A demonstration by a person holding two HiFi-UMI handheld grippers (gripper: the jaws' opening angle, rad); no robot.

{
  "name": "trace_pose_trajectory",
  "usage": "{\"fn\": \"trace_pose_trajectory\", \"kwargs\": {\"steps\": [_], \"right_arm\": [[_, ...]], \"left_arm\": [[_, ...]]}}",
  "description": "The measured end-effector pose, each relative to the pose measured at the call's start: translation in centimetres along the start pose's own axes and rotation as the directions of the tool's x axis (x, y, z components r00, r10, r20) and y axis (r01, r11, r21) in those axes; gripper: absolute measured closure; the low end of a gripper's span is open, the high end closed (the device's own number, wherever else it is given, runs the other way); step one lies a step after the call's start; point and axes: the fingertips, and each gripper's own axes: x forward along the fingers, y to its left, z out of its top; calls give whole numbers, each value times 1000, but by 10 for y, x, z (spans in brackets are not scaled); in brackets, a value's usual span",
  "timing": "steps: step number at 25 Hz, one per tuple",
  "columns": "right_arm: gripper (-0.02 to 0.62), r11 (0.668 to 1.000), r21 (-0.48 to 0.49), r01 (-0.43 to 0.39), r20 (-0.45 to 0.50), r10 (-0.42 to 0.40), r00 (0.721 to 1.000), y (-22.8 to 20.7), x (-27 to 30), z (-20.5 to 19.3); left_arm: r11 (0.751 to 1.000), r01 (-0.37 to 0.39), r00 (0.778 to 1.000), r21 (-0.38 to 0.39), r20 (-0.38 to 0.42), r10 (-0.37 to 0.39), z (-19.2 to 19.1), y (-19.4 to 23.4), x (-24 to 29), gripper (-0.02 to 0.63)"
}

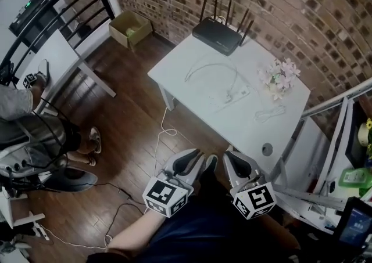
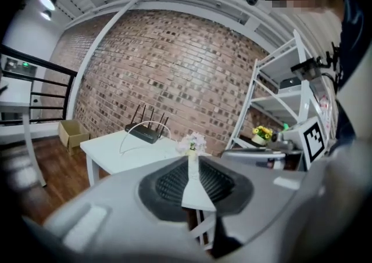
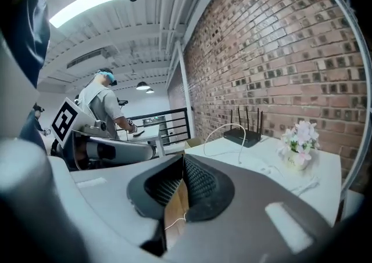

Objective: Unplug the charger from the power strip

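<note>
Left gripper (image 1: 202, 156) low in the head view, short of the worktop (image 1: 180, 61): jaws a narrow slit apart, nothing between them. Right gripper (image 1: 235, 157) beside it, jaws closed, empty. Power strip (image 1: 231, 97) lies mid-worktop, well apart from both grippers. The charger's white cable (image 1: 209, 65) loops behind it; the plug is too small to make out. Flowers (image 1: 279, 76) are to the right, the router (image 1: 218, 34) at the brick wall.

A white desk (image 1: 186, 82) stands on a brown wooden floor (image 1: 128, 111). On the desk are a black router (image 1: 218, 34) at the back, a white power strip (image 1: 231, 97) near the middle, a long white cable (image 1: 210, 65) looping next to it, a small pot of pale flowers (image 1: 279, 75) and a thin white cord (image 1: 270, 112). On the floor lie a white wire (image 1: 163, 135) near the desk leg and a cardboard box (image 1: 131, 28) by the wall.
</note>
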Motion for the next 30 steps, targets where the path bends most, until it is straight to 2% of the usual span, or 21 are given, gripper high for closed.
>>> {"fn": "trace_pose_trajectory", "kwargs": {"steps": [3,6,9,12,19,25,30], "right_arm": [[583,1000,-5,-16,31,17,999,-27,16,20],[583,995,-91,-28,56,33,998,-51,33,36],[583,987,-155,-39,6,40,999,-73,46,28],[583,991,-127,-47,-41,42,998,-98,55,16],[583,995,-99,-6,-59,0,998,-151,69,9],[583,995,-95,29,-108,-39,993,-166,89,-9],[581,996,-81,40,-156,-52,986,-168,112,-28]], "left_arm": [[999,-43,999,-15,-10,42,8,8,20,551],[998,-69,998,-2,-1,69,23,18,46,551],[997,-82,997,12,1,82,32,24,73,551],[995,-101,995,11,-5,102,31,32,98,551],[989,-146,989,7,-24,146,26,44,130,551],[985,-169,983,44,-68,172,14,77,138,551],[985,-141,983,100,-108,152,-1,108,147,551]]}}
